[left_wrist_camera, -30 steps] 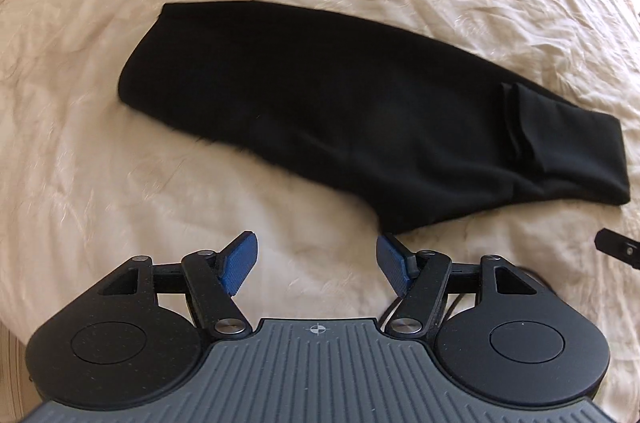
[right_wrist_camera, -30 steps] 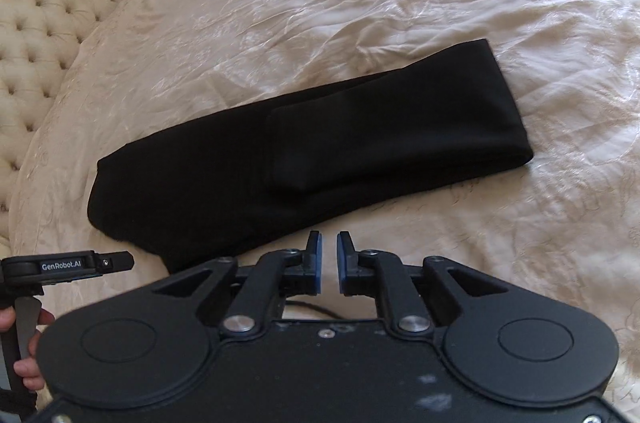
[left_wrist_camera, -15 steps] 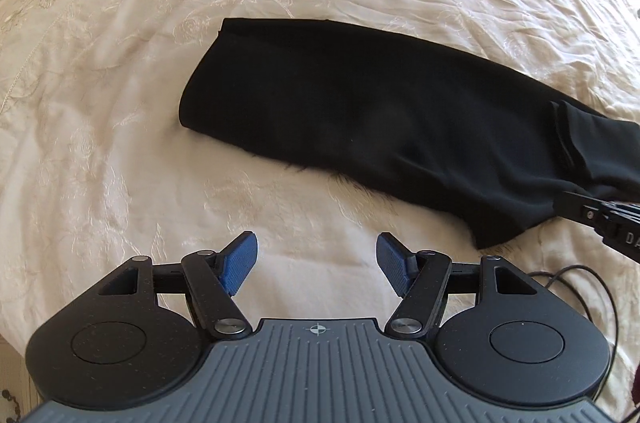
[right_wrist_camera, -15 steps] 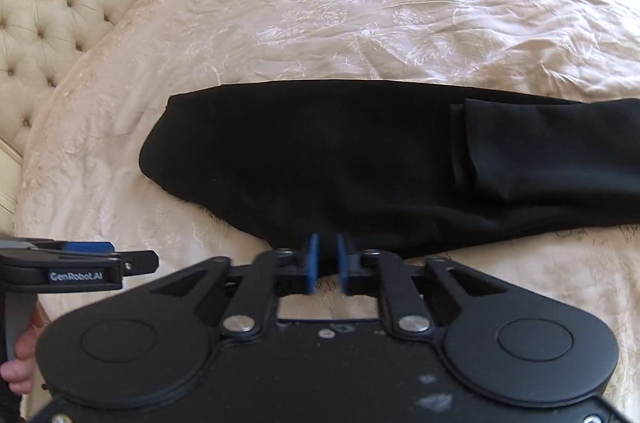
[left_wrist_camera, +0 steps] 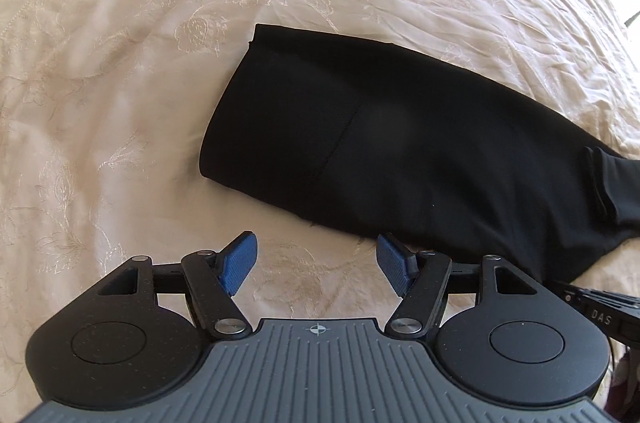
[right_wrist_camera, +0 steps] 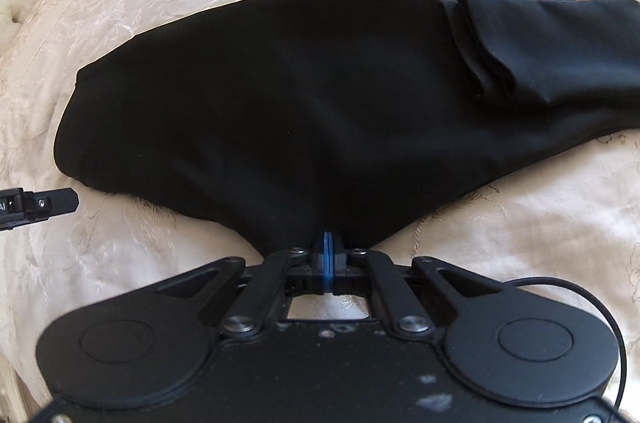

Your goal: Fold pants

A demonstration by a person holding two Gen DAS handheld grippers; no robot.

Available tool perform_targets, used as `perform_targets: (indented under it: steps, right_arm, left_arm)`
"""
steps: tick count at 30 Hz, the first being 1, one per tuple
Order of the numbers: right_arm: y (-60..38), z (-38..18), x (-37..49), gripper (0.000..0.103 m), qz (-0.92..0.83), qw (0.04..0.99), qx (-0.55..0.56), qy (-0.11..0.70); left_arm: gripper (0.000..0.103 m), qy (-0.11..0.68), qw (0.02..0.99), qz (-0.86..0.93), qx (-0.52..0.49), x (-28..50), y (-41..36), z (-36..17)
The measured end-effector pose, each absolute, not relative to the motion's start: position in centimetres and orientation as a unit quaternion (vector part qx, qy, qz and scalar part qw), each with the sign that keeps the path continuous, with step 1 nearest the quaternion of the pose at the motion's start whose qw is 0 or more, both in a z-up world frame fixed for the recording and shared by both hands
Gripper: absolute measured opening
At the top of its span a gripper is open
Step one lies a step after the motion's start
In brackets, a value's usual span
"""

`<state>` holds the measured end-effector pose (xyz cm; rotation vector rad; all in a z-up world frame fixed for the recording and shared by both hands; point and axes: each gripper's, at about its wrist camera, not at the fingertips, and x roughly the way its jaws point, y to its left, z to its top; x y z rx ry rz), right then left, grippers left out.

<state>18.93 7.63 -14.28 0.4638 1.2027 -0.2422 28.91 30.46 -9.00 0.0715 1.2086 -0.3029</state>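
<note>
Pants point(right_wrist_camera: 304, 95) lie flat on the bed point(left_wrist_camera: 120, 63). Right gripper point(right_wrist_camera: 328, 255) is clenched on their near edge; left gripper point(left_wrist_camera: 316, 259) hangs released just short of it. Best pinch both layers before lifting evenly.

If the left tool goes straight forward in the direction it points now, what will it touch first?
Probably the black pants. The left tool is open above the cream bedspread, and the near edge of the pants lies just ahead of its fingers. Depth is unclear, so it may brush the bedspread first.
</note>
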Motion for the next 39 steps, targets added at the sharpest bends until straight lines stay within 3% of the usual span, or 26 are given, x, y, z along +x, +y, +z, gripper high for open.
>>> perform_targets:
  steps: [10, 20, 24, 25, 27, 29, 31, 35, 39]
  right_arm:
    - [7.8, -14.7, 20.3, 0.003, -0.133, 0.777, 0.200, 0.582]
    - [8.9, -15.5, 21.7, 0.003, -0.128, 0.772, 0.196, 0.591]
    - [9.0, -15.5, 21.5, 0.003, -0.128, 0.773, 0.198, 0.589]
    - [9.0, -15.3, 21.2, 0.003, -0.129, 0.773, 0.198, 0.588]
    - [9.1, -15.3, 21.1, 0.003, -0.129, 0.775, 0.193, 0.588]
    - [9.5, -15.1, 21.2, 0.003, -0.127, 0.779, 0.176, 0.588]
    - [9.8, -14.9, 21.1, 0.003, -0.127, 0.781, 0.166, 0.588]
    - [9.6, -14.5, 21.0, 0.003, -0.129, 0.782, 0.170, 0.586]
    - [9.8, -14.7, 20.8, 0.003, -0.126, 0.787, 0.160, 0.582]
  left_arm:
    - [0.067, 0.570, 0.808, -0.139, -0.049, 32.2, 32.7, -12.3]
    - [0.097, 0.562, 0.804, -0.133, -0.139, 34.1, 33.4, -14.6]
    - [0.097, 0.561, 0.806, -0.102, -0.159, 34.2, 32.8, -14.6]
    - [0.094, 0.562, 0.805, -0.094, -0.163, 34.1, 32.9, -14.6]
    - [0.075, 0.561, 0.808, -0.081, -0.164, 34.0, 33.1, -14.2]
    - [0.046, 0.557, 0.808, -0.100, -0.165, 33.9, 33.1, -13.6]
    - [0.031, 0.550, 0.812, -0.118, -0.157, 33.7, 32.2, -12.6]
    - [0.021, 0.506, 0.846, -0.139, -0.095, 32.8, 29.9, -9.5]
    - [0.021, 0.462, 0.869, -0.159, -0.070, 32.2, 28.1, -6.1]
